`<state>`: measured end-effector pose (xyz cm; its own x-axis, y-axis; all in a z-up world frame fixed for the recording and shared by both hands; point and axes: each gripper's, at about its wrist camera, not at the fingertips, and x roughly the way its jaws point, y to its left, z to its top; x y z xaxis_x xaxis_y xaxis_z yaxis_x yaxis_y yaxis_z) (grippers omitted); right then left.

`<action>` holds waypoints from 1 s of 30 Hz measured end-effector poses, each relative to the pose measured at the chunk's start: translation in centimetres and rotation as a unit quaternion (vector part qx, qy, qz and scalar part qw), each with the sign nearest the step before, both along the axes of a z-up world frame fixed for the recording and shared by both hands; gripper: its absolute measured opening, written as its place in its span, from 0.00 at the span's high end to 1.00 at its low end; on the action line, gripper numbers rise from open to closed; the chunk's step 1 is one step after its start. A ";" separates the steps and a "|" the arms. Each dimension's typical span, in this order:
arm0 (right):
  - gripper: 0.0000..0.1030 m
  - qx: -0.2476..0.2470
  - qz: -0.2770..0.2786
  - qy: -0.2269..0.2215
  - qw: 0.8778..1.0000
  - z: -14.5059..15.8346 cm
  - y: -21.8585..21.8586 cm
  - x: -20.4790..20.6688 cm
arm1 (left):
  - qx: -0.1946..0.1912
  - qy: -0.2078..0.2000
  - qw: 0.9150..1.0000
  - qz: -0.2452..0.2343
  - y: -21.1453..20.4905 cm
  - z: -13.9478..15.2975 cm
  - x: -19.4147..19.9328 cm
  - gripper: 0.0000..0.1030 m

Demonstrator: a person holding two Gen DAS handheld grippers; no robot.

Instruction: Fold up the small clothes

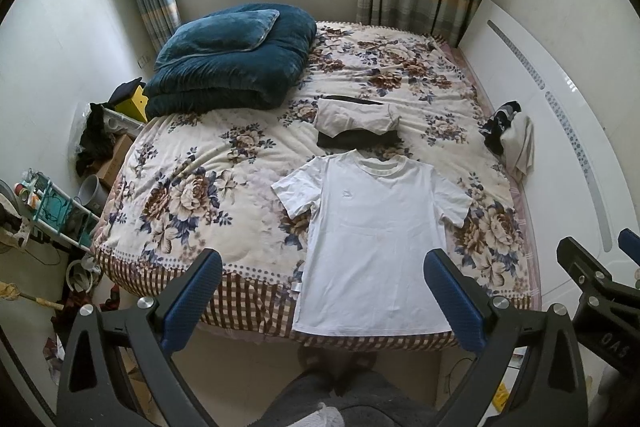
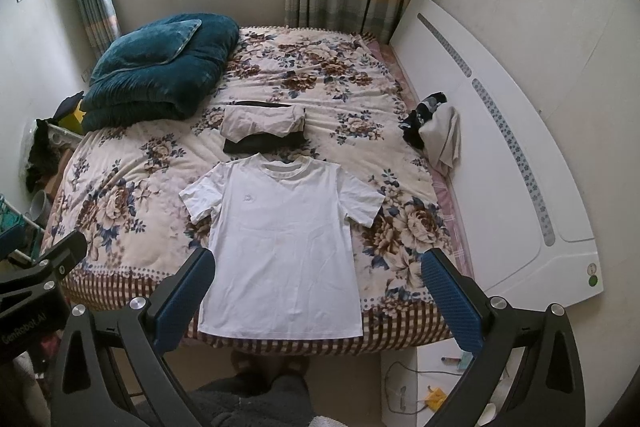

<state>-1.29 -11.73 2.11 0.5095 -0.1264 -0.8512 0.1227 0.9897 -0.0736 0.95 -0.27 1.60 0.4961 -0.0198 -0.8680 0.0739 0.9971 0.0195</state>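
Both grippers, left gripper [image 1: 322,301] and right gripper [image 2: 318,299], gaping, empty | white T-shirt [image 1: 372,239] flat on bed [image 1: 200,187] (unfolded) | step: pre-grasp | next: pinch sleeves, fold inward

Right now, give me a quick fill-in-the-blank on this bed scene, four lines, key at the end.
1. The white T-shirt lies spread ____ on the floral bedspread.
2. Beyond its collar sits a folded pile, a pale garment on top of a ____ one.
3. The folded blue duvet sits at the far ____ corner of the bed.
4. The left claw and right claw are both ____.

Missing words: flat; dark; left; open
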 end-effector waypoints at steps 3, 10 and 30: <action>0.00 0.000 0.000 -0.001 1.000 0.1 0.0 0.1 | 0.001 0.001 1.000 0.004 -0.7 0.3 0.0 0.00; 0.00 -0.002 0.000 -0.002 1.000 0.2 0.1 -0.1 | -0.001 0.000 1.000 0.001 -1.4 0.6 0.0 0.00; 0.00 0.000 0.000 -0.004 1.000 0.4 0.1 -0.2 | -0.001 -0.007 1.000 0.005 -1.3 0.6 -0.1 0.00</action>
